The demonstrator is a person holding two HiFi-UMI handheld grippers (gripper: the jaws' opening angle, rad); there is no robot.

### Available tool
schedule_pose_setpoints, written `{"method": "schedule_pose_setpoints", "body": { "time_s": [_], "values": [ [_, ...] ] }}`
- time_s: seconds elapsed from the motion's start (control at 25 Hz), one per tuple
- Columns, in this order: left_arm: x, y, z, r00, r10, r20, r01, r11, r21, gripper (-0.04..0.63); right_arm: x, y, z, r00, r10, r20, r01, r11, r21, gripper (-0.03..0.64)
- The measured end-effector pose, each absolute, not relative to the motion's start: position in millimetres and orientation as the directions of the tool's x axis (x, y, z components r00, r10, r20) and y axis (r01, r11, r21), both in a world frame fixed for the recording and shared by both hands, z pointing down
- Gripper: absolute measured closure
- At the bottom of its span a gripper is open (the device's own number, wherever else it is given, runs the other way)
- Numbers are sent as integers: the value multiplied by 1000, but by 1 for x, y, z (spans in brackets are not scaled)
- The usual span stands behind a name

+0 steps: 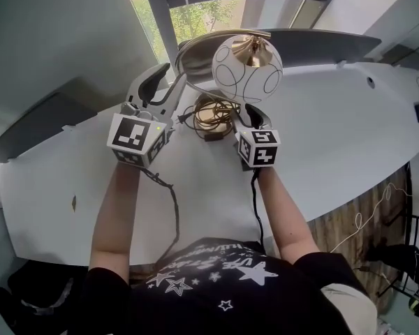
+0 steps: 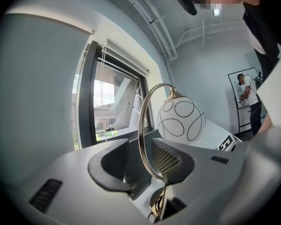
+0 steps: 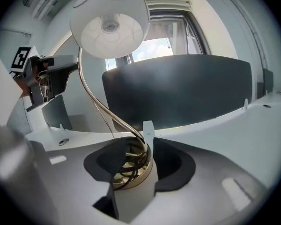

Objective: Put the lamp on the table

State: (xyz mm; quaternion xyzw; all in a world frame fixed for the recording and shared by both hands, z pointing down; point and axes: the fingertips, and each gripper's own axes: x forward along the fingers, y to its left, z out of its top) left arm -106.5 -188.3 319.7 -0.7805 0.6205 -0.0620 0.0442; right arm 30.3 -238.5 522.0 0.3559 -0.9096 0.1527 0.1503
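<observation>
The lamp stands on the white table (image 1: 321, 138): a white globe shade (image 1: 246, 68) with black ring marks, an arched brass stem (image 2: 141, 139) and a round brass base (image 1: 213, 117) with its cord coiled on it. My left gripper (image 1: 169, 84) is open, its jaws either side of the stem, which runs close by the right meshed pad (image 2: 166, 158). My right gripper (image 1: 251, 116) is open too. In the right gripper view the base (image 3: 131, 170) sits between its jaws, under the shade (image 3: 110, 20).
A dark curved panel (image 3: 178, 88) rises along the table's far edge, with a window (image 1: 202, 16) behind it. A black cable (image 1: 171, 201) trails from the left gripper over the table's near edge. A person (image 2: 248, 97) stands far off across the room.
</observation>
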Motion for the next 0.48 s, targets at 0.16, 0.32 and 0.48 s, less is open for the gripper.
{"method": "schedule_pose_setpoints", "body": {
  "time_s": [0.16,0.32,0.48],
  "values": [
    [-107,-157,339,192,-980,42,-979,-194,-63,448,38,-216,511,-699,-608,377,-695,702,-155,459],
    [-95,-127,339,221,-974,49,-973,-224,-55,448,50,-189,491,-694,-631,347,-706,693,-151,459],
    [-86,-95,322,249,-968,21,-966,-249,-64,448,58,-158,472,-685,-653,323,-717,683,-140,459]
  ]
}}
